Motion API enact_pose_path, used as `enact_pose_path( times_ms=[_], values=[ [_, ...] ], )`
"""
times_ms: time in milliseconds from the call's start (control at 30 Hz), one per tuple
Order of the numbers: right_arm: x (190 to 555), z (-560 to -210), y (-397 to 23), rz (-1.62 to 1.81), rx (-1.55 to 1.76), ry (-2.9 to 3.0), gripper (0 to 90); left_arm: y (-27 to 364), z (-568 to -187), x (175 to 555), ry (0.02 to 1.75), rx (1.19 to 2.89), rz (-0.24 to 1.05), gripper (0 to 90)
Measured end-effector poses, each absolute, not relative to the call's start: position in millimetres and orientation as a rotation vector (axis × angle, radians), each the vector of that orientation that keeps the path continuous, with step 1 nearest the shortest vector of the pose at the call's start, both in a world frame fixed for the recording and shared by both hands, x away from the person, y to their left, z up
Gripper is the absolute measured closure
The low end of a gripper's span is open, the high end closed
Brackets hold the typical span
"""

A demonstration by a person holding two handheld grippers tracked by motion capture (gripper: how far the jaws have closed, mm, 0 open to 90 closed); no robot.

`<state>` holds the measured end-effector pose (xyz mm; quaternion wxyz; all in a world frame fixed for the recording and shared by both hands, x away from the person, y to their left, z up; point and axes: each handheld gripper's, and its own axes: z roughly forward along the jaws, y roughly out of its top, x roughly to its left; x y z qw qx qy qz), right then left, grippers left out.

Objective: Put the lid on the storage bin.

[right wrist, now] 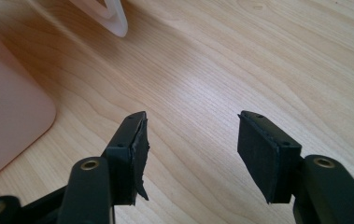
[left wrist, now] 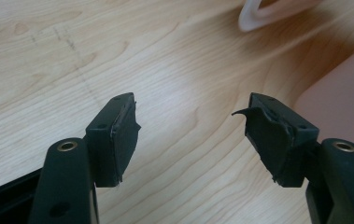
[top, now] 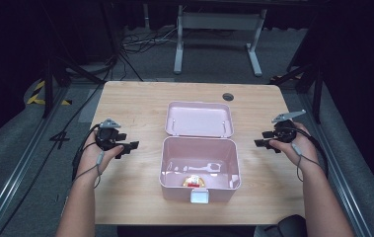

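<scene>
While the pink box (top: 199,165) sits open on the table (top: 140,98) between them, the left hand-held gripper (top: 131,145) and right hand-held gripper (top: 259,143) flank it. Both have jaws apart, holding nothing. Each points inward at the box.

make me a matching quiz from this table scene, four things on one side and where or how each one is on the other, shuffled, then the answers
Things
1. pink plastic box
2. pink box lid
3. small red and yellow item
4. left gripper

Places or states
A. lies open and flat on the wooden table, behind the box
B. inside the box, by its near wall
C. open and empty, left of the box
D. stands open at the table's middle, white latch facing the person

Pairs: 1-D, 2-A, 3-B, 4-C
</scene>
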<state>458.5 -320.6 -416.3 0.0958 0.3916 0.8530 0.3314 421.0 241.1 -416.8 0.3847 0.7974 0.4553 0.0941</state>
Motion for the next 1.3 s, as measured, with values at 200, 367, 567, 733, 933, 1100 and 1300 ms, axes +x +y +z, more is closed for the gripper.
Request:
enact_pose_path(
  times_ms=[200,367,567,733,933,1100,1300],
  values=[
    [453.4,-415.0,-319.1,0.998,1.141,2.524,44.0,225.0,-399.0,431.7,1.105,2.023,0.26,32.5],
    [447.2,-414.0,-319.7,1.01,1.135,2.518,44.0,219.2,-385.3,438.6,1.078,2.011,0.258,31.7],
    [442.0,-415.3,-322.7,1.021,1.142,2.509,43.7,211.2,-373.3,445.2,1.044,2.012,0.274,31.7],
    [438.4,-417.4,-322.4,1.016,1.14,2.51,43.2,197.3,-361.8,456.2,0.991,2.031,0.277,33.7],
    [432.4,-420.1,-321.5,1.033,1.147,2.506,42.5,183.9,-354.6,470.6,0.96,2.014,0.273,33.8],
    [426.7,-421.0,-323.1,1.032,1.141,2.496,43.5,173.4,-349.4,480.7,0.949,2.014,0.276,34.5],
    [418.2,-423.6,-324.8,1.017,1.126,2.496,44.2,156.4,-345.9,500.9,0.967,2.033,0.271,35.0]
  ],
)
